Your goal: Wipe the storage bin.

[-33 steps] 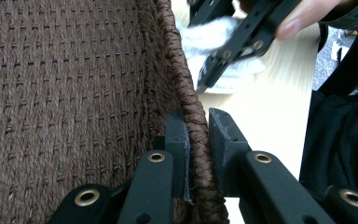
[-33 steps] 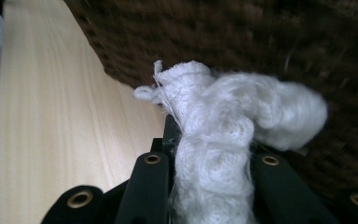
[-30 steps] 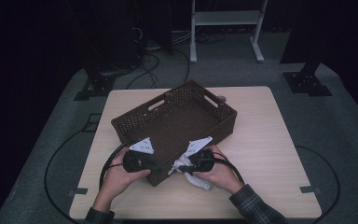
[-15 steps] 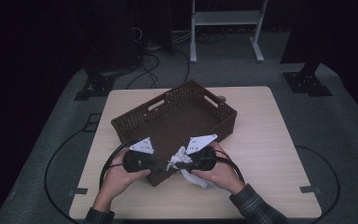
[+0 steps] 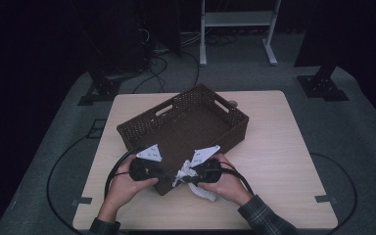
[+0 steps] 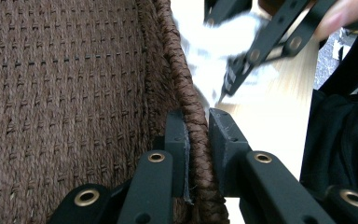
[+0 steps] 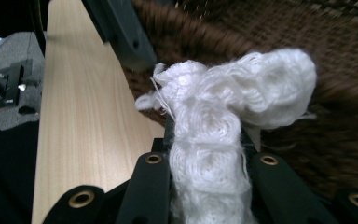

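While the brown woven basket sits slantwise on the middle of the wooden table, its nearest corner reaching toward the table's near edge, both grippers work at that corner. The left gripper has its two black jaws clamped on the basket's braided rim, one jaw inside the wall and one outside, as the left gripper view shows. In the high view this gripper lies level in the person's left hand, its nose at the basket's near wall.

The right gripper grips a white knitted cloth between its jaws; the cloth bunches up above the jaw tips and hangs out toward the basket's dark weave, close to the rim. In the high view the right gripper, held in the right hand, meets the left one nose to nose at the basket's near corner, with the cloth between them and more of it trailing on the table just under the right hand. A plaid sleeve crosses the table's near edge.
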Demonstrator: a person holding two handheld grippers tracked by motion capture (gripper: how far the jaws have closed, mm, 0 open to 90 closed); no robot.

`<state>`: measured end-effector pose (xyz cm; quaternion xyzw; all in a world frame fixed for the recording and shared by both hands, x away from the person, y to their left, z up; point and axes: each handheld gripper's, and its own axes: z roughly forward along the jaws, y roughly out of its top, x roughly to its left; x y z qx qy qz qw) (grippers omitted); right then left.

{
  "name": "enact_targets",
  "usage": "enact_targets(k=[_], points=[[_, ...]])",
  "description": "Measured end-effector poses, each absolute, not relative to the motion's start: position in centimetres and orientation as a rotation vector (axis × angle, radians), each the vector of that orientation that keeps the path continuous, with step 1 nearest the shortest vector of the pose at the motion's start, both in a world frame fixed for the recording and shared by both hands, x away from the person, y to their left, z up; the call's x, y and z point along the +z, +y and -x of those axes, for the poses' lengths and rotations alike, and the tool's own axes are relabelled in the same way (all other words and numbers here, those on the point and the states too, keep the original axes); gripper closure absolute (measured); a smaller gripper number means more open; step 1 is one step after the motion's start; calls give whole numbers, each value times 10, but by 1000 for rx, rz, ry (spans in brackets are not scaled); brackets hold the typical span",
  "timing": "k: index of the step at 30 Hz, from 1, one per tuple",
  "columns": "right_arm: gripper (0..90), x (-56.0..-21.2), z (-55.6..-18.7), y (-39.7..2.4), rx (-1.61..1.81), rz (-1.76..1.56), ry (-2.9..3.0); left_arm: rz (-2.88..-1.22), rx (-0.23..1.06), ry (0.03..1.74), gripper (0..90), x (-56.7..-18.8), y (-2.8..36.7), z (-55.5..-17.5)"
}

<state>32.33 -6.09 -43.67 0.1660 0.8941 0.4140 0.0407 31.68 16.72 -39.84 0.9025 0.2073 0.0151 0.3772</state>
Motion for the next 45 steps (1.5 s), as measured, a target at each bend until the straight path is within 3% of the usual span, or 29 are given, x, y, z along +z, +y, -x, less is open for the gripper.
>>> enact_targets(k=[12, 24, 36, 45], points=[[752, -473, -323, -41, 1156, -475, 2845, -2302, 32, 532, 777, -399, 167, -317], [751, -438, -313, -44, 1247, -411, 2769, -2304, 31, 533, 776, -399, 166, -316], [751, -470, -310, -21, 1171, -379, 2847, -2305, 30, 525, 775, -399, 166, -317], [751, -459, -298, -12, 1233, -327, 2827, -2300, 23, 525, 771, -399, 163, -316]])
